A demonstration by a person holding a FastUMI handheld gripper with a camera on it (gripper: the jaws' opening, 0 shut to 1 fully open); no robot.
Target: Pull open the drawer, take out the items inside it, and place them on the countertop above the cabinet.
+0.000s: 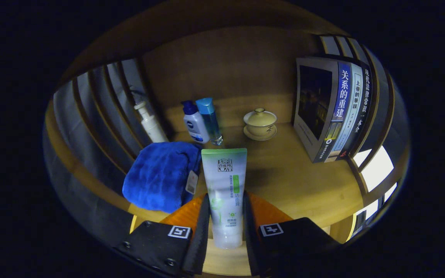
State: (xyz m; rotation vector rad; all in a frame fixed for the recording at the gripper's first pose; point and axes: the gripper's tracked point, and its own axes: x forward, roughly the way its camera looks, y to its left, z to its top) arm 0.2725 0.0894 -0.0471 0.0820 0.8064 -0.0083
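The gripper (226, 216) is clamping a pale green and white plastic tube (225, 193) between both fingers, holding it over the wooden countertop (284, 173). Just beside it a folded blue towel (160, 173) is lying, partly hiding the bottoms of the bottles (201, 121) behind it.

The single camera rides on the gripper (226, 216) and looks forward along its two black fingers (201, 227), angled slightly downward onto a wooden countertop (284, 173). It sits close: a white-and-green tube (225, 185) between the jaws looms large. Beyond the jaws the view reaches the wooden back panel (226, 65), with slatted side walls (95, 112) curving in at both flanks.
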